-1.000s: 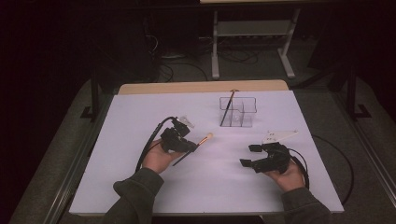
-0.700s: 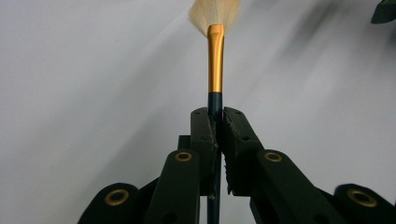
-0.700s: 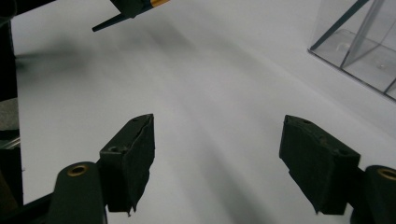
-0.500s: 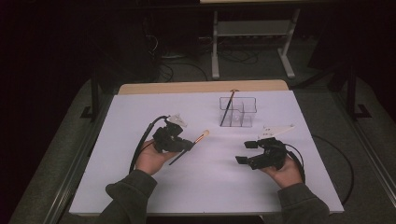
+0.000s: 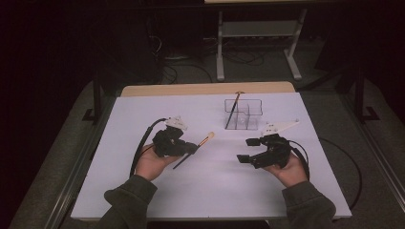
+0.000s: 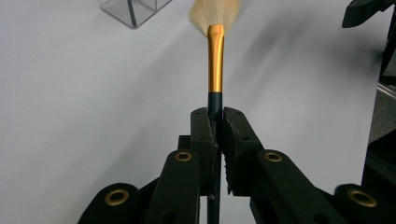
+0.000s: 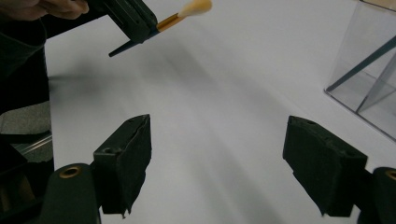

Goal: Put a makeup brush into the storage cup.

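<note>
Bristles of the brush (image 6: 215, 56) pointed beyond the left claw (image 6: 215, 119), clenched around its dark handle above the desk (image 5: 143, 191); the right claw (image 7: 219, 149) hung released, well apart.

Brush (image 6: 215, 56) — gold ferrule, cream bristles, dark blue-black handle; black left gripper (image 6: 218, 135); white table (image 5: 143, 200); clear organiser (image 5: 243, 114).

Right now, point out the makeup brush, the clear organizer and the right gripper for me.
makeup brush (image 6: 215, 56), left gripper view, on its gold ferrule.
clear organizer (image 5: 253, 110), high view, on its right wall.
right gripper (image 7: 217, 161), right gripper view, midway between its open jaws.
</note>
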Demonstrator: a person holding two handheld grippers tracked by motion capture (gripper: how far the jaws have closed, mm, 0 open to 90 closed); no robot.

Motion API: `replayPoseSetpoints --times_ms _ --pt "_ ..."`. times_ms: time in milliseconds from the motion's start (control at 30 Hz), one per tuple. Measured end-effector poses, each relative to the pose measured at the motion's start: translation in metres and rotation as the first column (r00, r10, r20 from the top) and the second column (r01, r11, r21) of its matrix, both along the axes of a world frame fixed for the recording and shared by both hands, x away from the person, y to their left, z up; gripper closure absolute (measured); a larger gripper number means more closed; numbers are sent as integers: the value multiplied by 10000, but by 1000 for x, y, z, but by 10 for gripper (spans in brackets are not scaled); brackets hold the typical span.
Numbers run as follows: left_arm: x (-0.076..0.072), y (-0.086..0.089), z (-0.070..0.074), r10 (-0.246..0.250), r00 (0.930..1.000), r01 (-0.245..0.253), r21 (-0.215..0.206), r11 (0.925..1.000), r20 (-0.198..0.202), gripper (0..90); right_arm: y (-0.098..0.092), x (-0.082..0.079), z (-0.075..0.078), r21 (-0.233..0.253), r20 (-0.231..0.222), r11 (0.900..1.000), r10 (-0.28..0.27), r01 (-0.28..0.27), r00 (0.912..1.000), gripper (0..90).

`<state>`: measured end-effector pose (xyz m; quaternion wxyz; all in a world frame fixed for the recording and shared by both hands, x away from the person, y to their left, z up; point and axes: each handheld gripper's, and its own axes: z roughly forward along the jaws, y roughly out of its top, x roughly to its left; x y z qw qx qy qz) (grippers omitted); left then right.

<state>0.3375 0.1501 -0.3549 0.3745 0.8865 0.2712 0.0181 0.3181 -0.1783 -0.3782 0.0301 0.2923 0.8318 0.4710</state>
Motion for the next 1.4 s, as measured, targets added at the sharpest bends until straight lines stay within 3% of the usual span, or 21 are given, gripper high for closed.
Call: replayPoseSetpoints --times_ms 367,467,800,1167,1400 --pt "-4 1 4 -374 9992 379 -315 9988 158 831 10 7 16 47 12 9994 335 -335 9994 217" --pt "-6 1 5 -494 9986 504 -584 9970 184 831 13 9 18 140 -80 9991 411 -410 9991 210" --pt "-11 1 10 -878 9949 921 -926 9914 494 831 26 13 25 6 -108 9961 886 -886 9960 185" --pt "-15 -1 10 -1127 9916 1187 -1014 9877 635 831 33 17 35 -45 -278 9924 1231 -1233 9920 182" --pt "-18 -3 12 -1377 9866 1464 -1006 9841 879 831 42 20 40 -225 -390 9861 1636 -1646 9857 232"
